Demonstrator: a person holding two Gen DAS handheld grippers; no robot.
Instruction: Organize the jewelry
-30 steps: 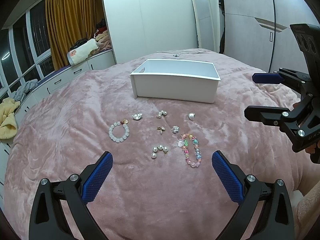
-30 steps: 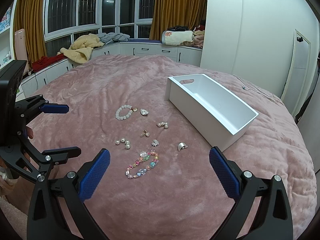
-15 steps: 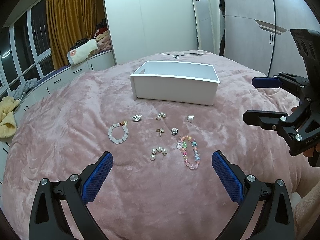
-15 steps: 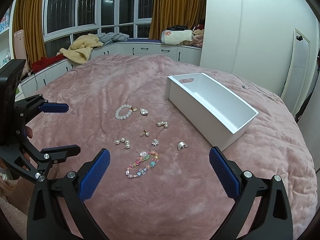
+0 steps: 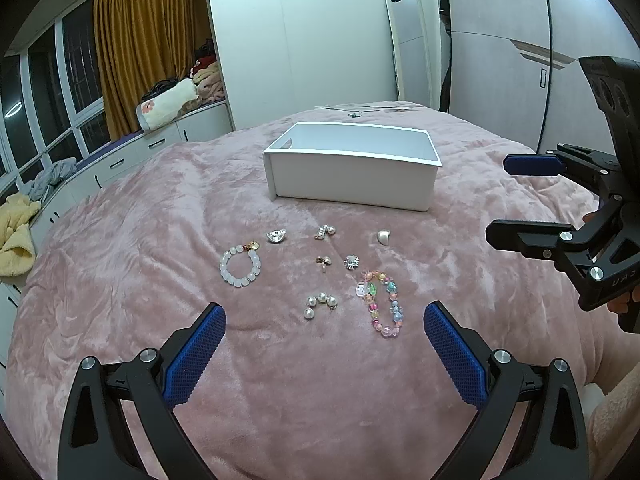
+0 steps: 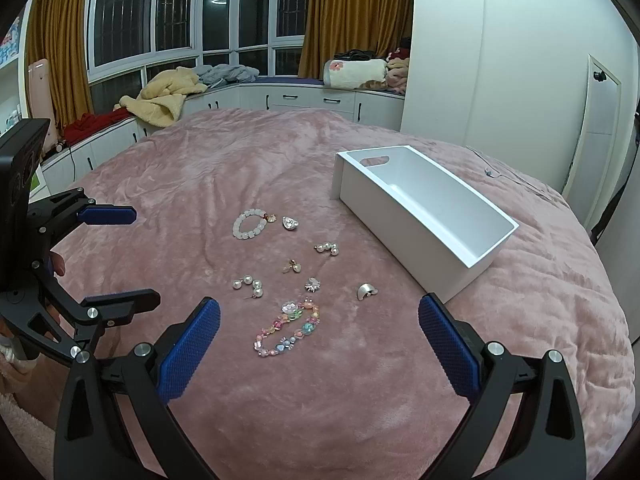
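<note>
Both tools hang above the near part of the bed, nothing between their fingers. The left hand-held gripper is spread wide over the jewelry, and the right hand-held gripper is just as wide and just as empty, near the bed's right edge.

The pieces lie loose and apart on the pink blanket, probably so each can be picked singly. The white bead bracelet lies farthest toward the left edge, with a silver heart charm just beside it. Mid-cluster are a pearl cluster, a small gold earring and a silver flower stud. A silver shell piece lies toward the right edge. Closest to the tools are the pearl earring and the colourful bead bracelet.

The white box stands beyond them toward the far edge, open-topped and seemingly empty, so sorting looks unstarted. The open top suits dropping pieces in.

Bare blanket surrounds the cluster and the box, leaving room to approach from any side. The plush pile may let small studs sink, so a low pinch seems wise.
</note>
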